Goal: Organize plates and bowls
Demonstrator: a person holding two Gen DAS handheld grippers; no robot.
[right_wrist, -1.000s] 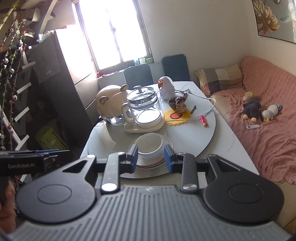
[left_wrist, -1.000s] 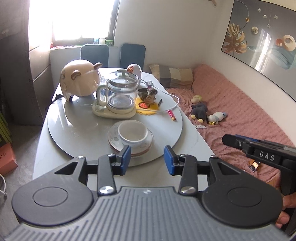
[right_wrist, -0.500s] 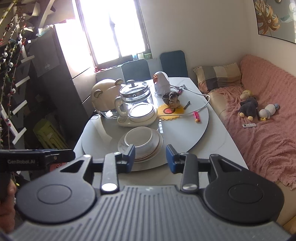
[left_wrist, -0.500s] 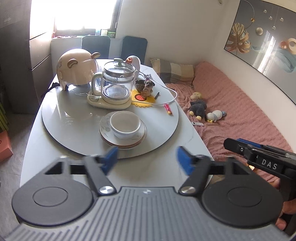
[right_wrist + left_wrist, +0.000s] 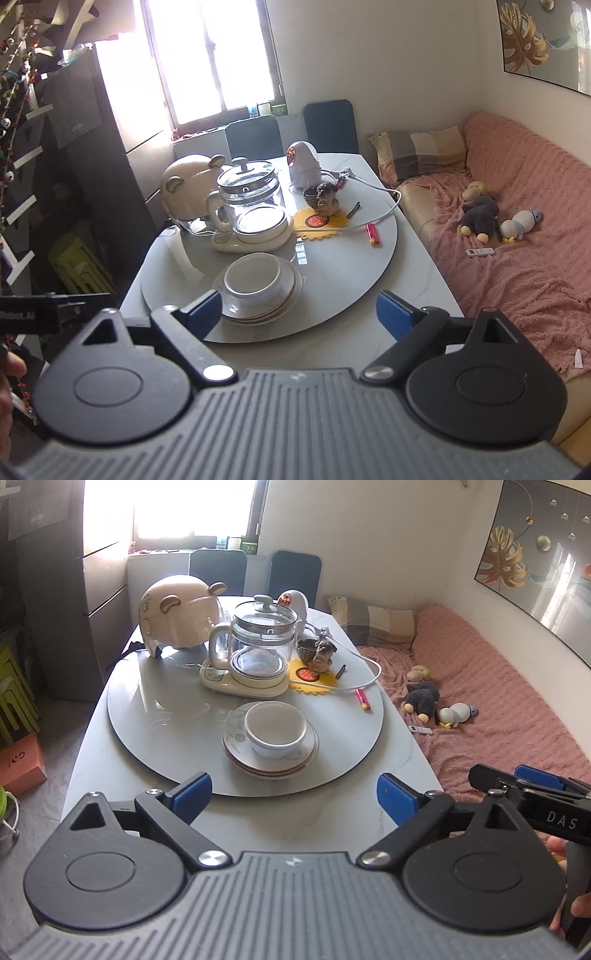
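1. Jaws of the left gripper (image 5: 293, 794) have just been opening and now stand wide apart, where a second ago they were close together; nothing lies between them.
2. Right gripper (image 5: 297, 312) has likewise just been opening, with nothing between its jaws.
3. Ahead of both tools, the bowl (image 5: 276, 728) sits atop the stacked plates (image 5: 236, 755) on the turntable (image 5: 155, 716), unchanged.
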